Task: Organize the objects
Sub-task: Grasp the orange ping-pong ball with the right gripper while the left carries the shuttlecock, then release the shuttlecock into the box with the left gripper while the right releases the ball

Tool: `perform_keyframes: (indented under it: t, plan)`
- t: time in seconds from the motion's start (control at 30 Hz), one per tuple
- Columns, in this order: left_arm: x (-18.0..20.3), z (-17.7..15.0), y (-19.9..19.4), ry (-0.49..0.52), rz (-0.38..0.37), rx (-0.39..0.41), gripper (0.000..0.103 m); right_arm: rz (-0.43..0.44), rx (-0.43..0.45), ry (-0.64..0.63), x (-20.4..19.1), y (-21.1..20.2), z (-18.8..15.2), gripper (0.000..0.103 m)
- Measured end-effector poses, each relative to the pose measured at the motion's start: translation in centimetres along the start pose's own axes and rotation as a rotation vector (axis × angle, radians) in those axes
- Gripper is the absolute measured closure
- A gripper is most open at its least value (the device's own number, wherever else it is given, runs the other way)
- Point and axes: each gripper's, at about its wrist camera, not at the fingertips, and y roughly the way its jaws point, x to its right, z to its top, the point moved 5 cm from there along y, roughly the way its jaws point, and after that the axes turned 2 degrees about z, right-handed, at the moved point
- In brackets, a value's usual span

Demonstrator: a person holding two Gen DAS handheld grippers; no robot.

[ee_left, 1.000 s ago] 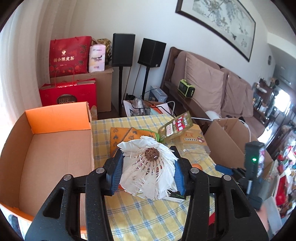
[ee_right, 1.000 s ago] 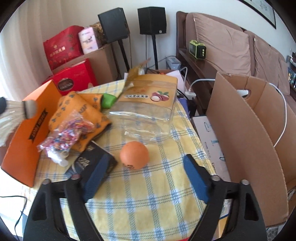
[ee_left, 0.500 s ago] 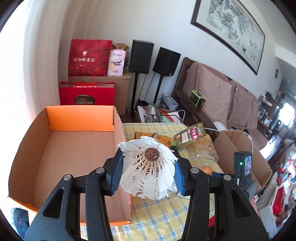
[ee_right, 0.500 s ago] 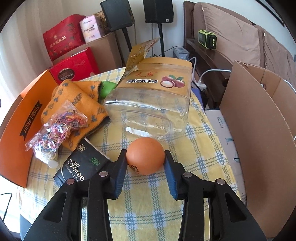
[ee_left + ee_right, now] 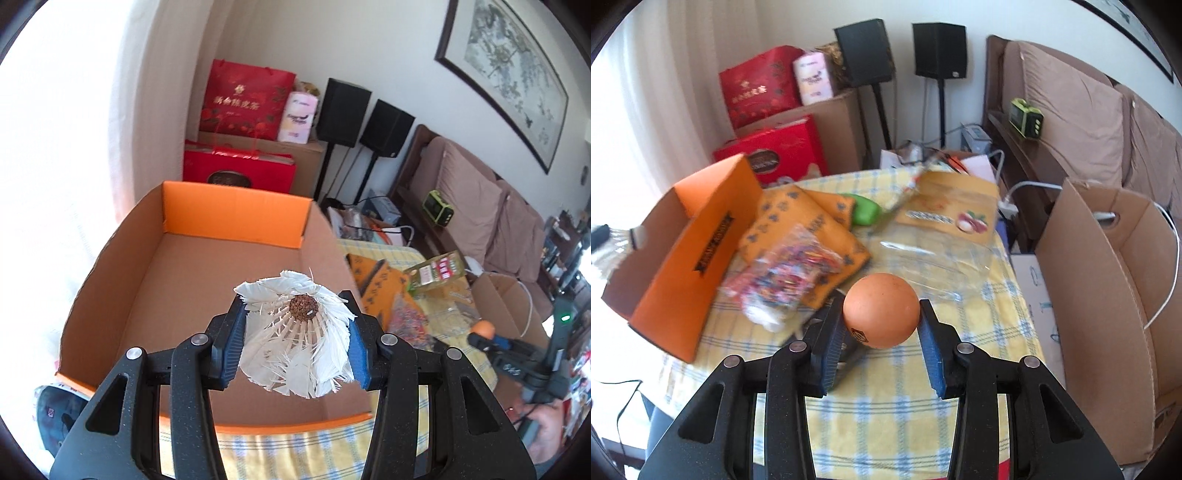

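Already the left gripper (image 5: 295, 345) is clamped on a white feather shuttlecock (image 5: 297, 332), blue pads pressing the skirt from either side, cork end pointing away from the camera. The feathers look frayed and soft, so the likeliest trouble is that they crush further or that the shuttlecock twists between the pads. If the jaws part while the gripper is this high, so light a thing could drift and land outside the box. From the left wrist view the gripper hangs above the near half of the orange cardboard box (image 5: 236, 218), aimed forward and down at its bare brown floor.

The right gripper (image 5: 881, 338) is closed on an orange ball (image 5: 881, 310), gripped at its widest part and lifted clear of the yellow checked tablecloth (image 5: 1008, 295). A smooth round ball could squirt out if the grip loosens and roll off the table edge. It points toward twelve o'clock. A bag of coloured bands (image 5: 786, 275) lies at ten o'clock, a clear plastic jar (image 5: 945, 236) at one o'clock, the orange box well off at nine o'clock.
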Motion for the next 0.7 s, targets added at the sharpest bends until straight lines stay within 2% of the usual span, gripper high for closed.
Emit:
perform_keyframes:
  t: [0.23, 0.4, 0.7]
  plan:
    - [-2.2, -1.8, 1.2, -0.018, 0.058, -0.046, 0.044, 0.110, 0.019, -0.085, -6.5, -1.5, 1.7, 0.064]
    - [-3.6, -1.9, 0.7, -0.067, 0.052, -0.045, 0.027, 0.177, 0.020, -0.157, -11.1, -1.5, 2.2, 0.064]
    - [-5.5, -1.3, -1.2, -0.117, 0.063, -0.019, 0.026, 0.266, 0.016, -0.251, -17.5, -0.9, 2.6, 0.064]
